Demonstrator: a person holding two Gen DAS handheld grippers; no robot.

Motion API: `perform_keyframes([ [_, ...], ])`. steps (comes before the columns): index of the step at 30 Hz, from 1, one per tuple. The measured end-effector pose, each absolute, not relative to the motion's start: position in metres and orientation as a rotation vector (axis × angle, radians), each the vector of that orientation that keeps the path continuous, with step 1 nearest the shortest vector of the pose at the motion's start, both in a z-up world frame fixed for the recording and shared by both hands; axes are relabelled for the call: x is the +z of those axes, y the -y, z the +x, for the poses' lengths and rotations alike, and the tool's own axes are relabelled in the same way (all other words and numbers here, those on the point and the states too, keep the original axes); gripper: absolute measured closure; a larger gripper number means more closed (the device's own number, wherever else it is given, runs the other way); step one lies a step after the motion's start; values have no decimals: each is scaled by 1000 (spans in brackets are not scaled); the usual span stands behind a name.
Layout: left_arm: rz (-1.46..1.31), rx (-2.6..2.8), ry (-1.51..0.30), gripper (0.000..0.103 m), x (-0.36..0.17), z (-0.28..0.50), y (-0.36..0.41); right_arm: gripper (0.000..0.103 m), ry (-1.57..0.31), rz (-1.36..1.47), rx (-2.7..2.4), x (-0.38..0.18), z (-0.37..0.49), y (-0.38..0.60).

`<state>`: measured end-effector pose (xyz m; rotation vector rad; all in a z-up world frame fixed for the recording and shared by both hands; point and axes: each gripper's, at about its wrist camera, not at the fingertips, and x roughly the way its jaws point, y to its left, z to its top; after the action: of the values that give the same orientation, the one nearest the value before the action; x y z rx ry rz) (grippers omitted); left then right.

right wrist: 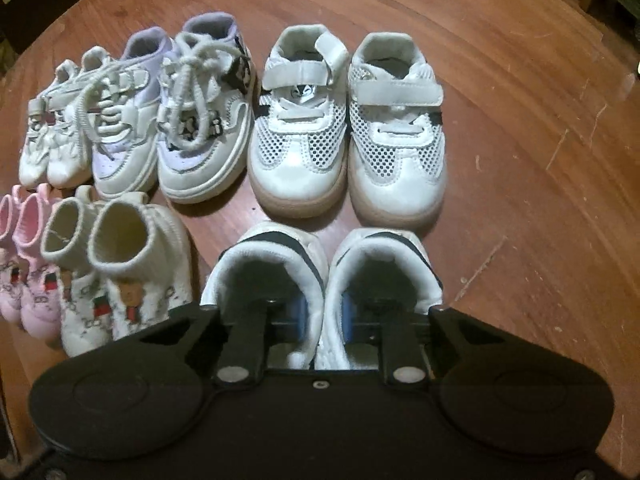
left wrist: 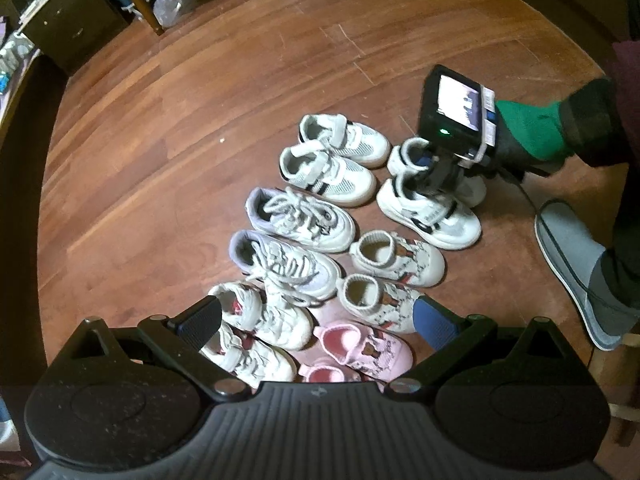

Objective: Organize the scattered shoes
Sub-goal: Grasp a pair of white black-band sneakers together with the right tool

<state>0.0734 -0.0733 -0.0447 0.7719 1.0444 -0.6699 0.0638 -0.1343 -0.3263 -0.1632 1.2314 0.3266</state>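
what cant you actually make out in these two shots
- Right gripper fingertips: right wrist view, sunk inside the white pair with dark trim.
- Nearer pink shoe: left wrist view, cut off by the left gripper body.
- Pink pair's toes: right wrist view, lost at the frame edge.

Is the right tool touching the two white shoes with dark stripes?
Touching. In the right wrist view the right tool has one finger inside each white dark-striped shoe, pinching their adjoining inner collars together; the left wrist view agrees.
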Motion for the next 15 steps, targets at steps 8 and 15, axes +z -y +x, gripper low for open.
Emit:
perform_keyframes([
  [8,766,-657,-971,1,-23,79,83,89,-1132,13,218,-264,35,121],
  [15,740,-635,-925,1,-6,86,83,89,-923,186,136,-161,39,133],
])
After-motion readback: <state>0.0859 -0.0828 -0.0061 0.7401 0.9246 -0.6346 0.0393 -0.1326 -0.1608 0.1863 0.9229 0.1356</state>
